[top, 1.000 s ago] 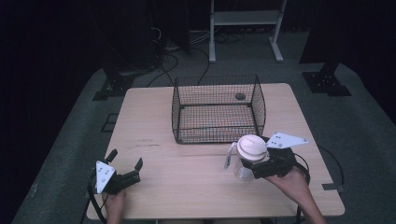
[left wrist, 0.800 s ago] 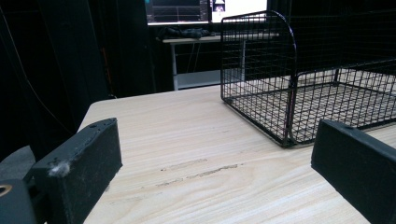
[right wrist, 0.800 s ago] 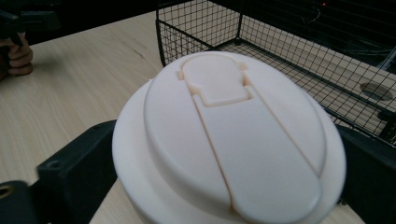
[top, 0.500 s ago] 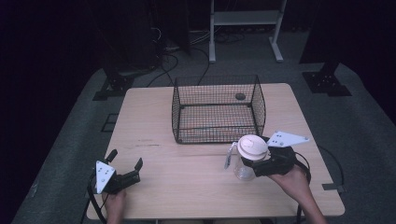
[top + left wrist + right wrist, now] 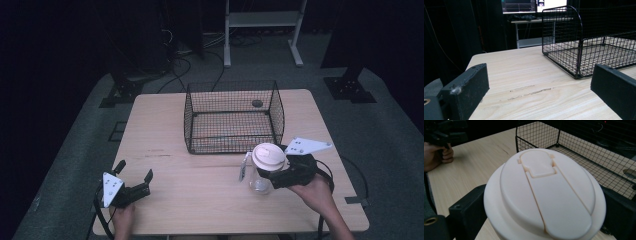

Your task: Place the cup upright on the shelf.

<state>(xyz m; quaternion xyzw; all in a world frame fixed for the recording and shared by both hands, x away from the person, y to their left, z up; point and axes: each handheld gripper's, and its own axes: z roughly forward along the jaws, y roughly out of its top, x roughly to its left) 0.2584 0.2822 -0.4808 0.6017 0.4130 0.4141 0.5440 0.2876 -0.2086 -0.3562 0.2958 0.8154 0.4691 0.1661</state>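
Note:
A clear bottle [image 5: 260, 184] with a round cream flip lid [image 5: 268, 156] stands at the table's right front, just before the wire basket [image 5: 232, 117]. My right gripper [image 5: 270, 172] is shut on the bottle below the lid; in the right gripper view the lid [image 5: 546, 195] sits between both black jaws. A pale strap [image 5: 244, 167] hangs off the bottle's left side. My left gripper [image 5: 134, 171] rests open on the table at the front left, nothing between its fingers [image 5: 466, 92]. The basket [image 5: 584, 45] lies ahead to its right.
A small dark disc [image 5: 257, 103] lies in the basket's far right corner. The wooden table [image 5: 200, 200] has bare room between the two grippers. A white stand [image 5: 262, 20] and cables are on the floor behind. The person's left hand [image 5: 436, 157] appears far off.

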